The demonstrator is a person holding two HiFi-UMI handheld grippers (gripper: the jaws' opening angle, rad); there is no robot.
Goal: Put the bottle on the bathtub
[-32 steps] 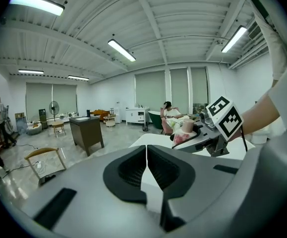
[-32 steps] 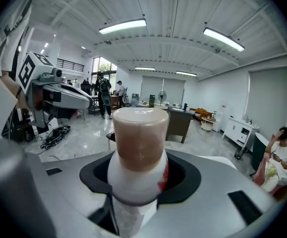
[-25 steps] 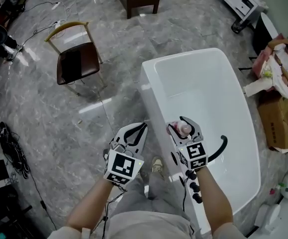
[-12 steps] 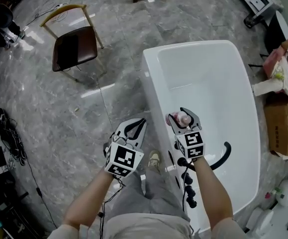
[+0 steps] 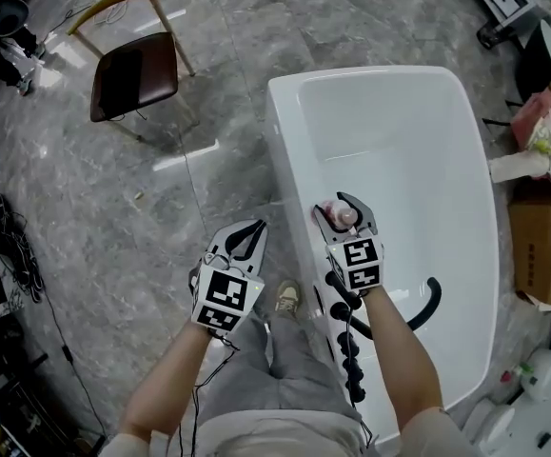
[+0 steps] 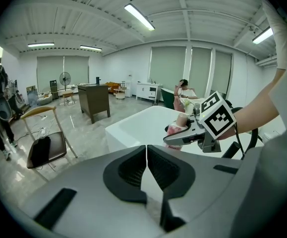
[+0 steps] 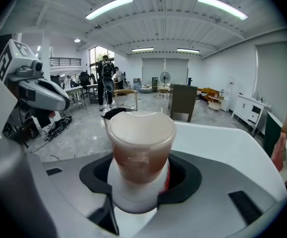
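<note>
A small white bottle with a translucent pinkish cap (image 7: 141,160) stands upright between the jaws of my right gripper (image 5: 344,215), which is shut on it. In the head view the bottle (image 5: 338,214) hangs over the near left rim of the white bathtub (image 5: 285,150), just inside its edge. My left gripper (image 5: 241,246) is over the grey floor left of the tub, its jaws closed together with nothing in them. From the left gripper view the right gripper (image 6: 193,131) with the bottle (image 6: 175,130) shows ahead against the tub (image 6: 138,125).
A wooden chair with a dark seat (image 5: 132,69) stands on the marble floor at the upper left. A dark curved faucet (image 5: 425,303) rises by the tub's near side. Cardboard boxes and bags (image 5: 541,227) lie to the right. Cables (image 5: 13,265) run along the left.
Both grippers and the view have shifted forward along the tub; the right gripper with the bottle has moved from beside the rim to over it. The left gripper stays shut.
</note>
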